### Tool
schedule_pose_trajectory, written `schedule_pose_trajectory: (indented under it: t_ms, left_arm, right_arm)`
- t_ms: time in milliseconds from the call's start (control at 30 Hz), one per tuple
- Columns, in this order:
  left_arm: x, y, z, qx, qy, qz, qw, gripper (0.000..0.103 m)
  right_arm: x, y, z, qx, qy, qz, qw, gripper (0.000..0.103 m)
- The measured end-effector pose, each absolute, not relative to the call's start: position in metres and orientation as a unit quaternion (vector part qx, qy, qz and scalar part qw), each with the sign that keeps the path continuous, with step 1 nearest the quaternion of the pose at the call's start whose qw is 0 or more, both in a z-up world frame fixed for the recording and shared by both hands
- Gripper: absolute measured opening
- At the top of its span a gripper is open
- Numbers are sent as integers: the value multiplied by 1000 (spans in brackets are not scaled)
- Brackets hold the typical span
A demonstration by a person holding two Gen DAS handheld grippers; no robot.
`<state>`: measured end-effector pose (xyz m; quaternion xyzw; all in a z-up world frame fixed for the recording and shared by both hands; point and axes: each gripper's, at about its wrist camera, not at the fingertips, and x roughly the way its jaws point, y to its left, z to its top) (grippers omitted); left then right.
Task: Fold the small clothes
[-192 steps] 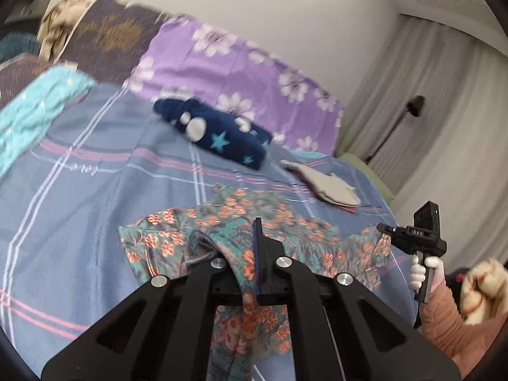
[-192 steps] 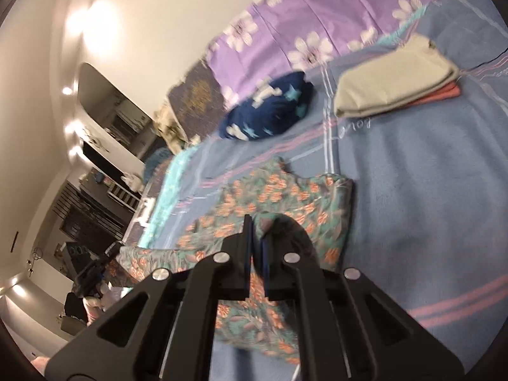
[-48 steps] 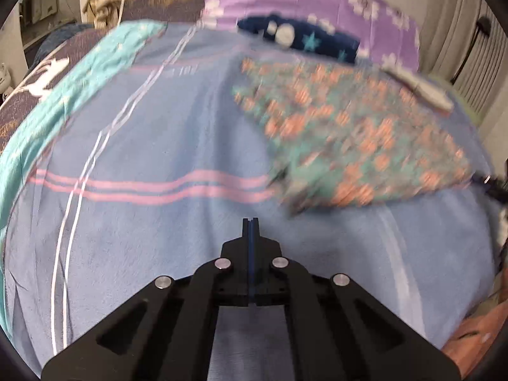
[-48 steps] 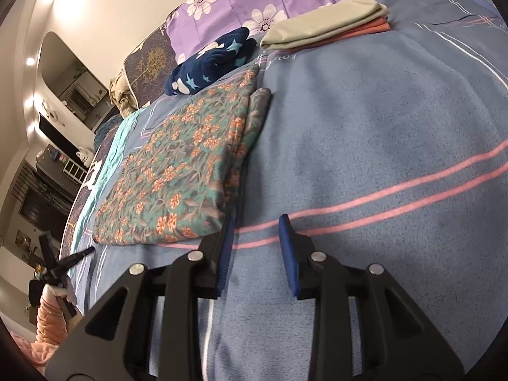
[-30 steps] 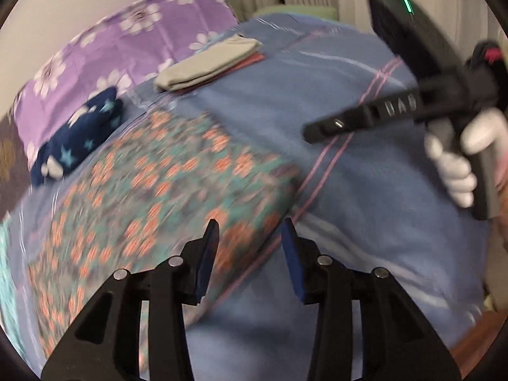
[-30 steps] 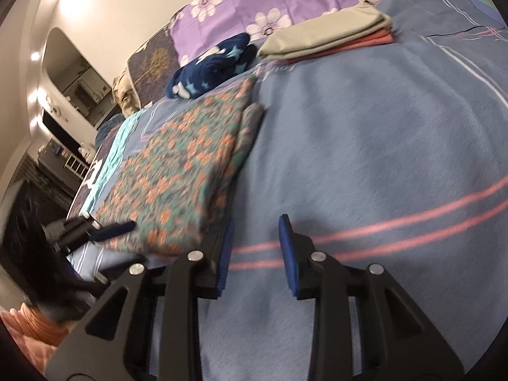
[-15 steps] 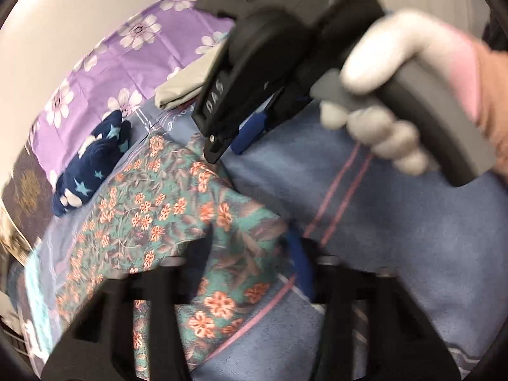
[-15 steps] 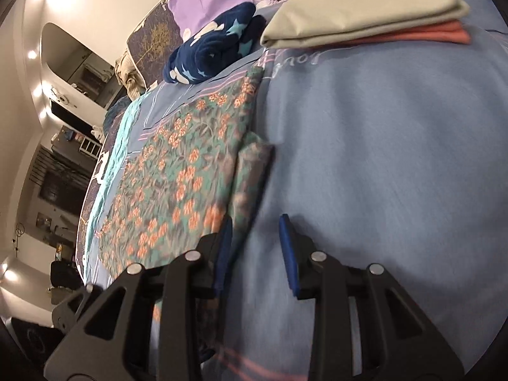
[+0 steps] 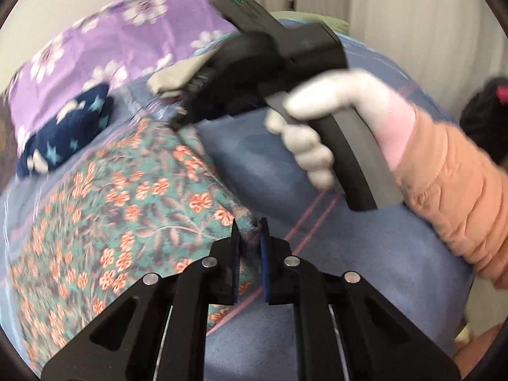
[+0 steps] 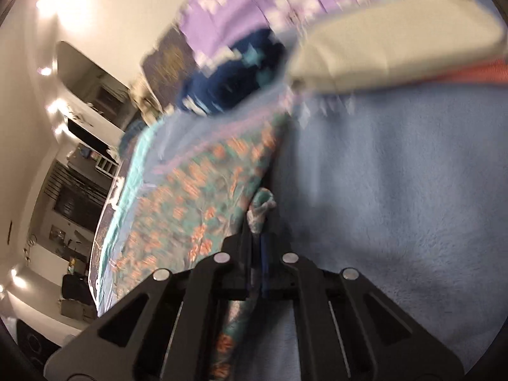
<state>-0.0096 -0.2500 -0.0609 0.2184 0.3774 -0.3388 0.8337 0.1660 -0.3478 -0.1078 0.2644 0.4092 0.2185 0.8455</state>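
Blue blanket-covered bed [image 9: 365,254] bearing the floral garment [image 9: 127,209]. Left gripper [image 9: 249,238] pinches its near corner; right gripper [image 10: 256,238] clamps the same edge farther along. Lift both evenly, keeping that edge taut.

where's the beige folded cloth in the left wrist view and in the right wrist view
Left wrist: beige folded cloth upper centre-left, partly hidden behind the right gripper.
Right wrist: beige folded cloth top right, large.
Shared landmark: navy star-print bundle, lying to its left in both.
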Motion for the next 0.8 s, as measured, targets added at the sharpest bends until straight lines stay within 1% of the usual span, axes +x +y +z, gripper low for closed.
schedule_pose_trajectory:
  t_ms: [67, 100, 200, 267, 300, 367, 433, 467, 500, 533, 667, 700, 733, 800]
  left_arm:
    - [-10, -257, -70, 232, 382, -346, 825, 10]
    - [-7, -259, -75, 235, 388, -348, 820, 10]
    - [-7, -264, -93, 240, 405, -353, 808, 10]
    - [-12, -264, -96, 247, 404, -359, 804, 10]
    - [-15, -264, -96, 251, 402, -362, 803, 10]
    - [-19, -264, -96, 256, 399, -364, 802, 10]
    - [-21, -264, -97, 254, 398, -366, 802, 12]
    - [-23, -264, -96, 251, 398, -369, 802, 15]
    - [-24, -263, -96, 247, 396, -373, 802, 21]
    - [-26, -263, -94, 242, 393, -377, 803, 24]
    - [-40, -252, -77, 214, 390, -388, 807, 25]
    - [-43, -246, -73, 207, 391, -389, 808, 25]
    - [-46, -240, -69, 201, 391, -388, 810, 25]
    - [-51, -221, -64, 192, 390, -382, 815, 27]
  right_arm:
    - [165, -343, -100, 242, 403, 212, 857, 4]
    - [170, -342, -104, 233, 415, 203, 855, 4]
    - [186, -342, -136, 235, 459, 184, 837, 4]
    - [185, -349, -151, 264, 458, 193, 827, 3]
    - [183, -354, -151, 278, 450, 201, 825, 4]
    - [176, -358, -143, 271, 446, 189, 832, 8]
    - [164, -359, -130, 242, 435, 165, 852, 17]
    - [157, -360, -124, 230, 430, 155, 859, 18]
    - [147, -360, -116, 219, 426, 145, 866, 18]
    - [140, -360, -110, 216, 424, 144, 867, 18]
    - [102, -345, -89, 200, 407, 209, 867, 18]
    - [89, -337, -87, 189, 403, 233, 865, 16]
    - [81, -335, -86, 183, 403, 245, 863, 14]
    - [68, -322, -89, 175, 410, 264, 855, 14]
